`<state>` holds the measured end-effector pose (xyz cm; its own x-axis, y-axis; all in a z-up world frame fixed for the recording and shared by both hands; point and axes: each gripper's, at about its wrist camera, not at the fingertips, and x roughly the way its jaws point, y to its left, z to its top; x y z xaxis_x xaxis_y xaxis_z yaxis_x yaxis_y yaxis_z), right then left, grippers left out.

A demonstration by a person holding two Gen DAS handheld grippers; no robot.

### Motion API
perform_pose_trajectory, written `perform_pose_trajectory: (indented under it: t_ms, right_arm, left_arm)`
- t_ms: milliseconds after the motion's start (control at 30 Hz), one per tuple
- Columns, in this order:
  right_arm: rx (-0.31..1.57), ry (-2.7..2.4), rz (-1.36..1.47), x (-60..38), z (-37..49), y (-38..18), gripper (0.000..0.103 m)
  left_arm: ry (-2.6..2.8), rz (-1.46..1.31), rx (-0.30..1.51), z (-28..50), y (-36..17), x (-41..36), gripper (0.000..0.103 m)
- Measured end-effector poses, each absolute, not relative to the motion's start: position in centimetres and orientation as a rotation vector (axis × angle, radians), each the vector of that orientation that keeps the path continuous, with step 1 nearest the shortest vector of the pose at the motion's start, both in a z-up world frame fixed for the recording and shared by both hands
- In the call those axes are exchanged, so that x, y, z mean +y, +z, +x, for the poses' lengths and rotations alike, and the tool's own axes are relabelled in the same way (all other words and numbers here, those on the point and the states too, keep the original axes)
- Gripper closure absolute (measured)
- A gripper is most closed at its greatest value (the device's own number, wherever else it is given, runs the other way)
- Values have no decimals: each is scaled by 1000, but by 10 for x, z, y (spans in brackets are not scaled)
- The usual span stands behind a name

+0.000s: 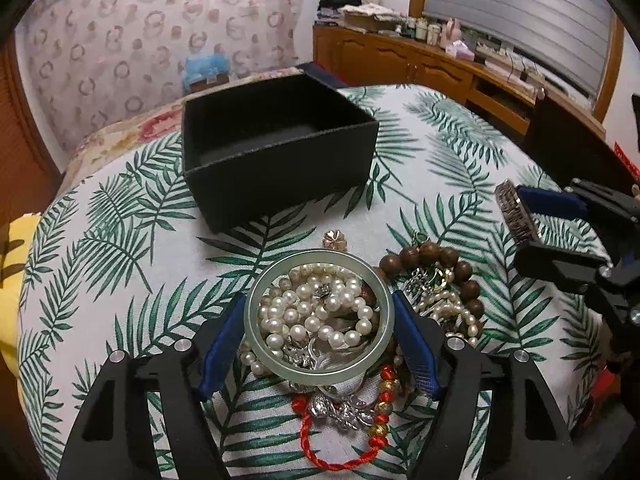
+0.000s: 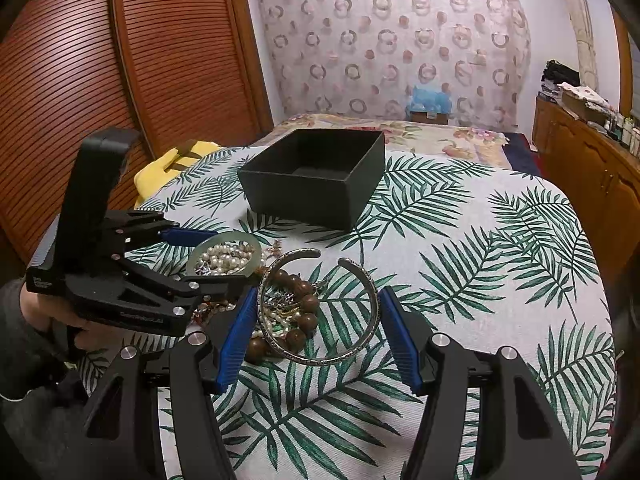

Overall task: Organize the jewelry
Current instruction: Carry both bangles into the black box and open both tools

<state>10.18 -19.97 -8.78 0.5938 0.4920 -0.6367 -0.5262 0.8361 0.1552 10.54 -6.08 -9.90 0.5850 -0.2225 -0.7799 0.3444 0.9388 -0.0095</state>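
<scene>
My left gripper is shut on a pale green jade bangle, held over a jewelry pile of pearls, a red cord bracelet and silver pieces. My right gripper is shut on an open silver cuff bracelet, held just above the cloth beside wooden beads. In the left wrist view the cuff and right gripper show at the right. In the right wrist view the bangle and left gripper show at the left. An open black box stands beyond, empty.
A palm-leaf cloth covers the table. A small gold flower piece lies between the pile and the box. A yellow cloth lies at the left edge. A bed and a wooden cabinet stand beyond.
</scene>
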Motion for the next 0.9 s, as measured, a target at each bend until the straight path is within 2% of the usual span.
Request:
perform_pose_trajectory:
  t_ms: [300, 900]
  right_arm:
    - [705, 598, -87, -192, 123, -74, 39]
    - [649, 671, -199, -141, 208, -49, 39]
  left_arm:
    - [-328, 86, 796, 101, -72, -44, 34]
    - [-276, 25, 712, 154, -35, -8, 34]
